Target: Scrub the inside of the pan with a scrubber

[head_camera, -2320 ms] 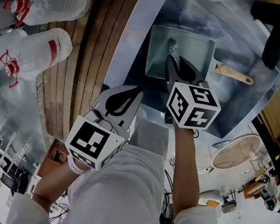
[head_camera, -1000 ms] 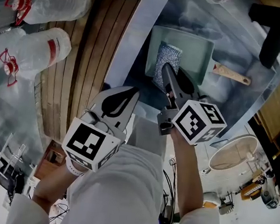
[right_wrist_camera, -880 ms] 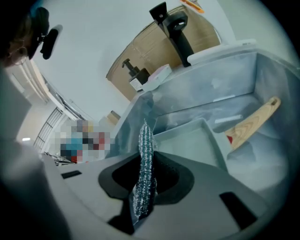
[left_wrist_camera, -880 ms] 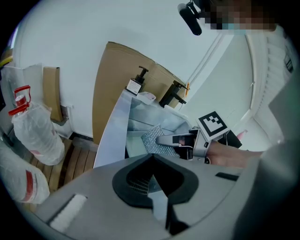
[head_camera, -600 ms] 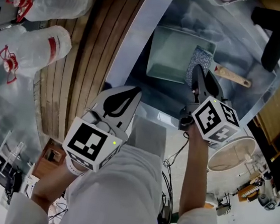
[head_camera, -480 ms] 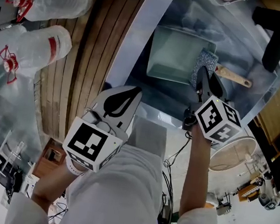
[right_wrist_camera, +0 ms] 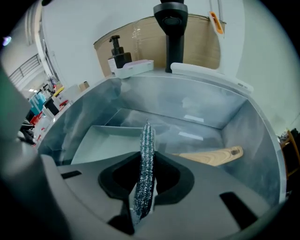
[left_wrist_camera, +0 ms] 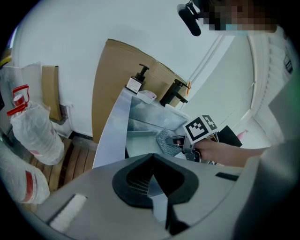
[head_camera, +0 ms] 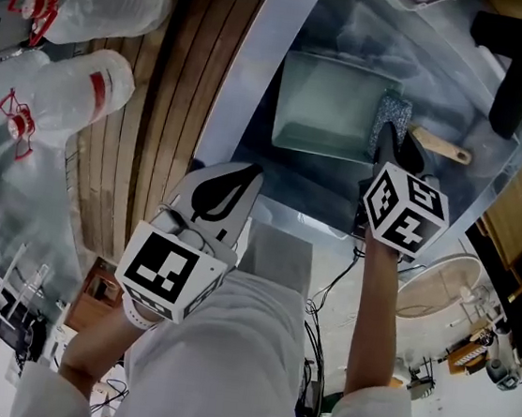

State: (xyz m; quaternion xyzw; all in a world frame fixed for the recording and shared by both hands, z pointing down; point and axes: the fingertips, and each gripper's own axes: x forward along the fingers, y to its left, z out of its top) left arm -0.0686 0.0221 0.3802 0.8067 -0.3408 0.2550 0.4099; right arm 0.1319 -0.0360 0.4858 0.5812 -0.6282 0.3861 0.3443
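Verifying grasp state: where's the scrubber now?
Head view, right of centre: the scrubber is clamped in the right gripper, at the pan's right end beside its wooden handle, inside the sink.

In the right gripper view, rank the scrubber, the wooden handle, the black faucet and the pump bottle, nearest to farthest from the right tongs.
1. Scrubber: clamped between the right tongs, centre.
2. Wooden handle: just beyond, to the right, inside the sink.
3. Black faucet and pump bottle: both up at the sink's back rim, too close to call.
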